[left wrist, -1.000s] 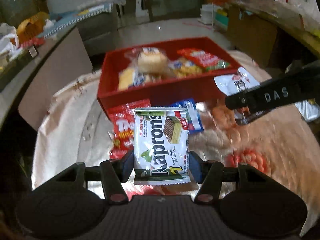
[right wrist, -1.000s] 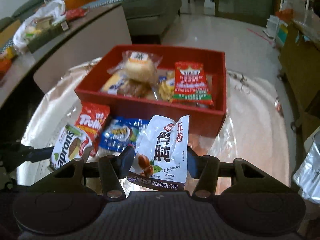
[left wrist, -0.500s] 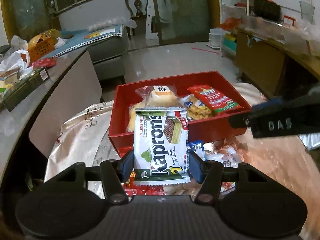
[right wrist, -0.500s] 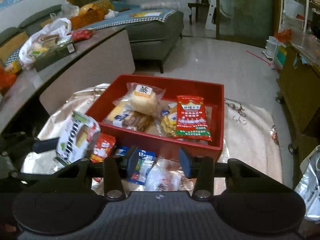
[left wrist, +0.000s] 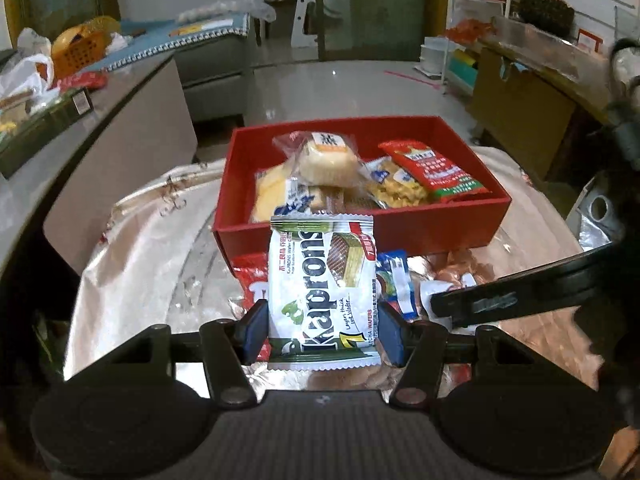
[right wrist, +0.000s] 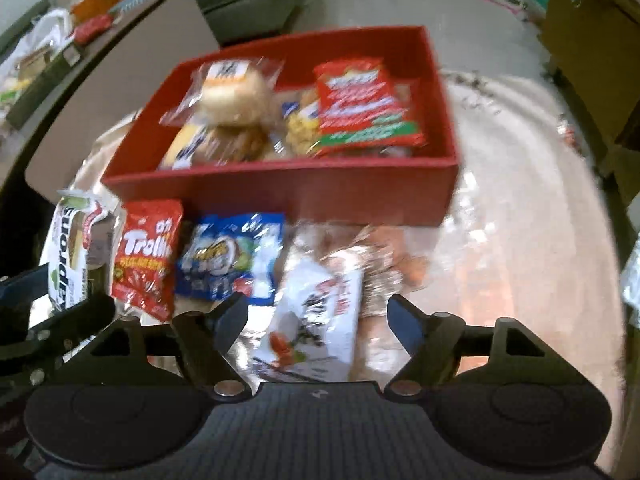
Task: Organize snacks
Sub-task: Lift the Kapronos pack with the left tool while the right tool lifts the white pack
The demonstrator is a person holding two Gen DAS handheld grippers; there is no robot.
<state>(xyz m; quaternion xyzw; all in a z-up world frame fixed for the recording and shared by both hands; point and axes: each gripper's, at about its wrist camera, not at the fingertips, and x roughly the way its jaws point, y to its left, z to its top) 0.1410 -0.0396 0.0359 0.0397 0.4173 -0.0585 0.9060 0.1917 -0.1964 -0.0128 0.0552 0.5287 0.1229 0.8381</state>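
My left gripper (left wrist: 322, 330) is shut on a white and green Kaprons wafer packet (left wrist: 322, 292), held above the table in front of the red box (left wrist: 360, 236). The box holds several snacks: a wrapped bun (left wrist: 326, 156) and a red packet (left wrist: 434, 170). My right gripper (right wrist: 318, 322) is open and empty, low over a white packet (right wrist: 320, 332) on the table. A red Trolli bag (right wrist: 146, 258) and a blue packet (right wrist: 228, 260) lie before the red box (right wrist: 280, 196). The Kaprons packet (right wrist: 70, 252) shows at the left.
The table carries a shiny patterned cloth (left wrist: 132, 240). A grey counter (left wrist: 100, 120) with bags runs along the left. A sofa (left wrist: 212, 68) stands behind. A wooden cabinet (left wrist: 528, 108) is at the right. A silver packet (right wrist: 632, 276) lies at the right edge.
My right gripper let go of the white packet, opened, rose, then dropped low over it again. My left gripper lifted the Kaprons packet and holds it before the box.
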